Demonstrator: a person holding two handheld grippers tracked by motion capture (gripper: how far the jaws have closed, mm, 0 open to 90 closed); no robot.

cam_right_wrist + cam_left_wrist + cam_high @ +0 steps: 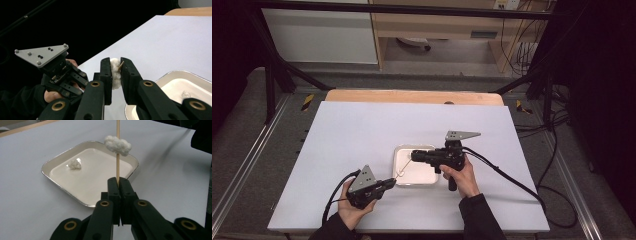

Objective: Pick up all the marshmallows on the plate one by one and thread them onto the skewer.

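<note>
Above the white square tray point(62, 183) on the white bench point(362, 130), the left tongs point(119, 182) clamp the thin wooden skewer point(117, 165) upright, while the right tongs point(115, 72) grip the white fluffy cotton wad point(115, 71) threaded on the skewer's tip.

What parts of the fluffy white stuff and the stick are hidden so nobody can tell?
- Thin wooden skewer: its top is cut off by the left gripper view's upper edge.
- Fluffy white lump on the skewer: in the right gripper view the right hand-held gripper covers its sides.
- Small white lump in the square white tray: too small to make out in the high view.
- Left hand-held gripper: the skewer's lower end is hidden inside its closed jaws.
</note>
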